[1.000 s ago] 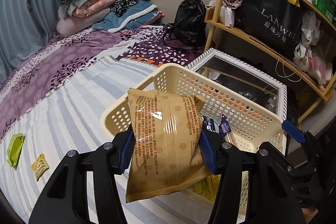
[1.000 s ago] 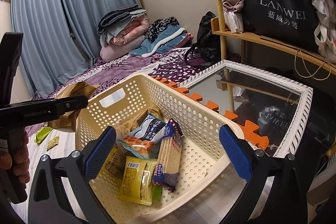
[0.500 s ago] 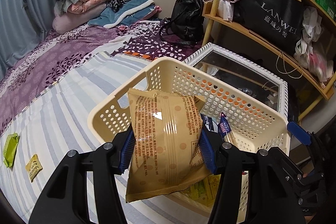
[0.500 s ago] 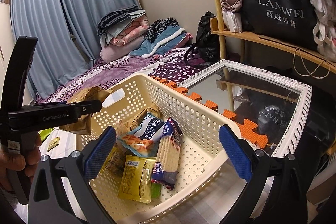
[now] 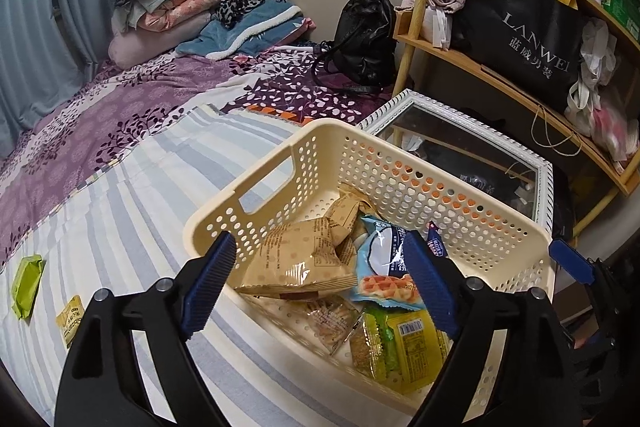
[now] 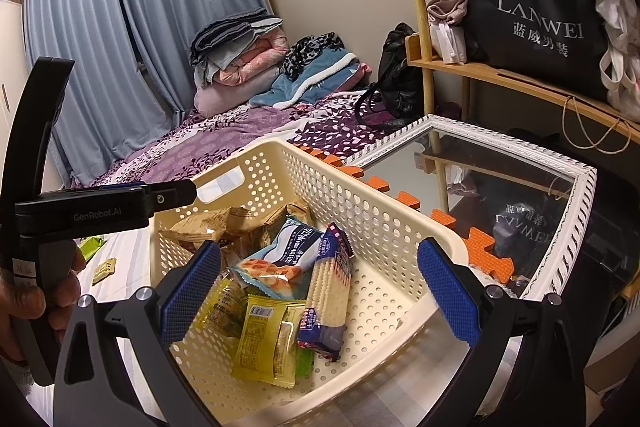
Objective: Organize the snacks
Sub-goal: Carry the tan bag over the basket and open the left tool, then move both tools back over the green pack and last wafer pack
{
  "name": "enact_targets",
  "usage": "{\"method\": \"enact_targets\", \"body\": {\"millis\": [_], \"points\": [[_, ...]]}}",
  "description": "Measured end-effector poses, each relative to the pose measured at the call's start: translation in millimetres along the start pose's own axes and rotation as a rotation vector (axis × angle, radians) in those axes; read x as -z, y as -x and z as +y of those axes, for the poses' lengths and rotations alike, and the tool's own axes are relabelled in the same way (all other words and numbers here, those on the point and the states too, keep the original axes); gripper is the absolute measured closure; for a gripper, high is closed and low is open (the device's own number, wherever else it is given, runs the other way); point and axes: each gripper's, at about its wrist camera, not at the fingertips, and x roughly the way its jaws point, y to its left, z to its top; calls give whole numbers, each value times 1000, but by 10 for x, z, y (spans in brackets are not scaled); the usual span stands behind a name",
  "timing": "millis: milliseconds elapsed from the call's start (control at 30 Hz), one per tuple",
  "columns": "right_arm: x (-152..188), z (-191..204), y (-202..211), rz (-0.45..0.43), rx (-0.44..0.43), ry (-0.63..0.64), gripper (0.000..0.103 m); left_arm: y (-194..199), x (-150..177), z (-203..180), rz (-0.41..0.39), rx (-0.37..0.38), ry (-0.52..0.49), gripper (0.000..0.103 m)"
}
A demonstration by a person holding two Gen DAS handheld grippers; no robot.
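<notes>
While the tan snack bag (image 5: 298,259) now lies inside the cream basket (image 5: 276,169), atop the other packets, it touches no claw. Handling est.: light, soft film, air-puffed, crinkly and a bit slick; contents prob. brittle, so pinch a sealed end or flat edge, not the belly.

Beside it: blue waffle pack (image 5: 386,267), cracker sleeve (image 6: 330,287), yellow packet (image 6: 266,335). All thin wrappers, likely same care.

Left claw (image 5: 316,287): jaws have just been opening, now wide apart, nothing between them; hovers over the basket's near rim. Right claw (image 6: 320,301): jaws apart, empty, aimed at the basket interior.

Still outside, on the striped bed sheet (image 5: 140,195): green packet (image 5: 26,285) and small yellow sachet (image 5: 70,319), well apart from the basket. Judged remaining work. Both flat and limp; sachet lies close to the sheet, so fabric may snag in a pinch. Take by an edge.

Framed mirror (image 5: 460,147) sits just behind the basket.
</notes>
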Motion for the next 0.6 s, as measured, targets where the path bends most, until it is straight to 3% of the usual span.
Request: {"method": "enact_targets", "body": {"millis": [200,600], "points": [[4,42,9,2,-7,9,5,31,15,66,6,-20,13,5],[-15,209,45,-2,-32,40,5,115,91,310,9,-66,55,4]]}}
